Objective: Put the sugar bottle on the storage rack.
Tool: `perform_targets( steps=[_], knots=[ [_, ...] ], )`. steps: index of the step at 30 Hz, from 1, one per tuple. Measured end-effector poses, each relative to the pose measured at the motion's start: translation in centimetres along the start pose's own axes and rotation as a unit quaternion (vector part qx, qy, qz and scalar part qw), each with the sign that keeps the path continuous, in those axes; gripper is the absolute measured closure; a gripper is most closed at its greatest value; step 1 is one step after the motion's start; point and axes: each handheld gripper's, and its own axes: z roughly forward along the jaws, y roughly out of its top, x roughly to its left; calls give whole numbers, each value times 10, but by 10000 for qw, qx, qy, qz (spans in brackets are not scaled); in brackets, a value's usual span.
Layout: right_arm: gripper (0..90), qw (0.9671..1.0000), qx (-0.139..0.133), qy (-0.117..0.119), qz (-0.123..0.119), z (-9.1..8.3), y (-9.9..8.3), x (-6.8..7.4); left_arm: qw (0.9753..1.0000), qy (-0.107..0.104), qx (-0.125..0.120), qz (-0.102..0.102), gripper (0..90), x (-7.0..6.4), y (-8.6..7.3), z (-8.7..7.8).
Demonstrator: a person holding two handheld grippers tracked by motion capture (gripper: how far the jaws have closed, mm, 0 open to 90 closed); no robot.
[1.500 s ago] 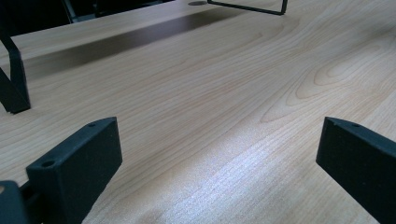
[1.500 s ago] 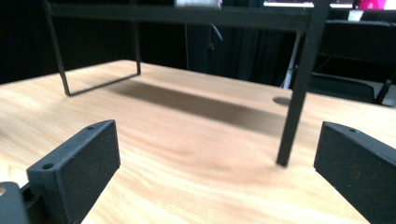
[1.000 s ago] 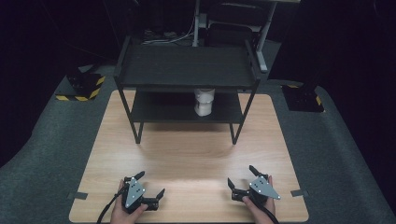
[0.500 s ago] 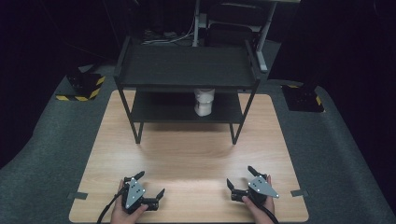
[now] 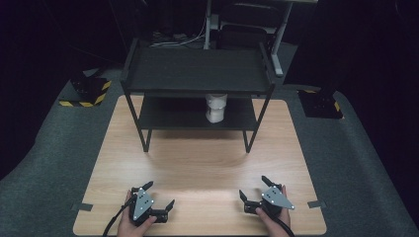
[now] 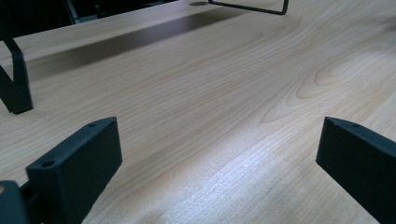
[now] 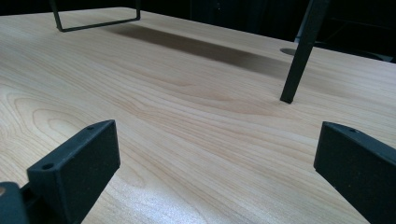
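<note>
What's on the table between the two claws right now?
Nothing: bare wood. In the high view the left claw and the right claw sit open near the front edge of the table, with plain tabletop between them.

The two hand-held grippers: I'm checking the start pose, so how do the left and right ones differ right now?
The left hand-held gripper sits at the table's near left, the right hand-held gripper at its near right. In the high view the left one's jaws point right and away, the right one's left and away, so they mirror each other. Both are open, empty and low over bare wood, well short of the black shelf rack.
</note>
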Motion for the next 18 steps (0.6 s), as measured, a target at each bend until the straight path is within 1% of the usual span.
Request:
perform_targets(
  steps=[4, 8, 10, 12, 16, 18],
  knots=[
    [1, 10000, 27, 55, 15, 2, 2, -2, 10000, -13, -28, -15, 5, 0, -1, -2],
    [1, 10000, 45, 79, 12, 4, 3, -3, 10000, -20, 8, 64, 5, -1, 0, -2],
    [2, 10000, 40, 86, 10, 4, 2, -3, 9999, -37, 94, 43, 5, -1, 3, -1],
    [2, 10000, 28, 78, 5, 3, 1, -3, 9997, -54, 238, -4, 5, 1, 8, 3],
    [1, 10000, -16, 42, 46, 0, -1, -4, 9981, -99, 598, -130, 5, 5, 21, 10],
    [2, 10000, -5, 34, 28, -1, -1, -3, 9976, -107, 662, -179, 6, 6, 23, 13]
  ],
)
